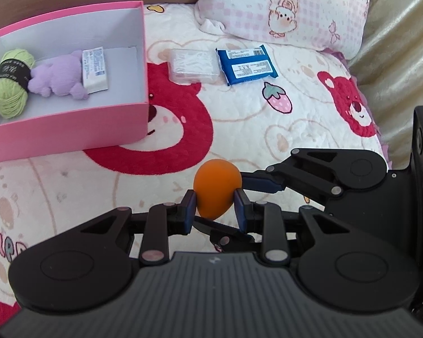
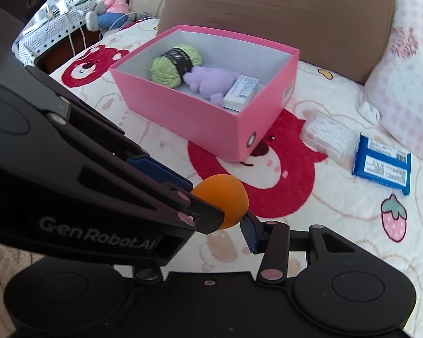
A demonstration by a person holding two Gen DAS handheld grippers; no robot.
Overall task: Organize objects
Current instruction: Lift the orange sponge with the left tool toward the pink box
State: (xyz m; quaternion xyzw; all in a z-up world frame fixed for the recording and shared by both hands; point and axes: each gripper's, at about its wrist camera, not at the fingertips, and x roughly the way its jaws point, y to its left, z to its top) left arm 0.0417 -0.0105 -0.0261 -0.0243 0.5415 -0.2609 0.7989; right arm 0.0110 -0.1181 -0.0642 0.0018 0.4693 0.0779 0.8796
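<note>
Left wrist: left gripper [image 1: 215, 207] nearly closed, blue pads pinching an orange egg-shaped sponge [image 1: 217, 187], long axis roughly vertical in frame, narrow end down, at lower centre. Right gripper [image 1: 260, 184] reaches in from the right, one finger touching the sponge. Pink cardboard box [image 1: 67, 128] upper left holds green yarn [image 1: 10, 80], a fuzzy purple plush [image 1: 60, 76] and a white packet [image 1: 96, 69]. Clear case [image 1: 194, 66] and blue wrapper [image 1: 246, 64] lie flat on the quilted bed [image 1: 239, 129].

Right wrist: right gripper [image 2: 234, 214] narrowly open around the sponge [image 2: 225, 202]; its left finger is hidden, so grip unclear. Only here: brown cushion [image 2: 282, 19], plush toys [image 2: 110, 2] upper left.
</note>
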